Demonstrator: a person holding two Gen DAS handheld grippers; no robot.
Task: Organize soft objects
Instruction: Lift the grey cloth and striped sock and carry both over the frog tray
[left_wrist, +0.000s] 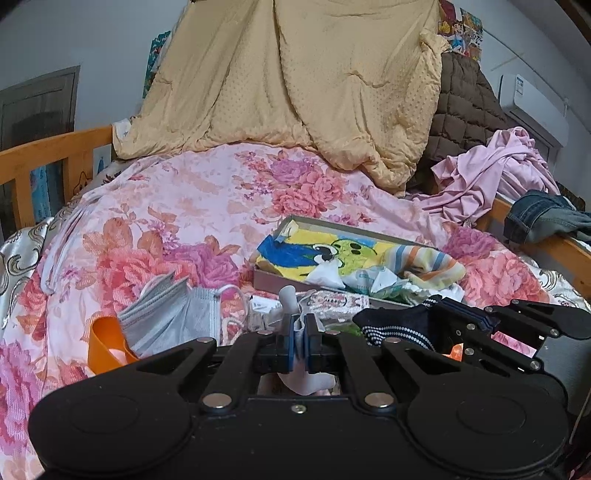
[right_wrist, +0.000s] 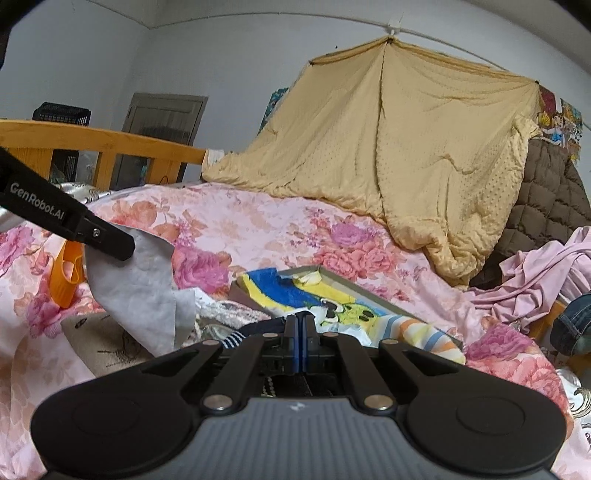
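White fabric, a small sock (left_wrist: 295, 299), sat pinched in the left claw (left_wrist: 300, 332), low over the floral bed (left_wrist: 207, 192). The right claw (right_wrist: 300, 332) was clamped on a navy striped sock (right_wrist: 232, 338). Just beyond lay the shallow box (left_wrist: 332, 225) holding a cartoon towel (left_wrist: 314, 251); grey masks (left_wrist: 173, 314) rested left.

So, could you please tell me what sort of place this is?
Most likely a home bedroom: a wooden bed frame holds a floral bedspread, with a yellow quilt draped behind and an air conditioner on the wall.
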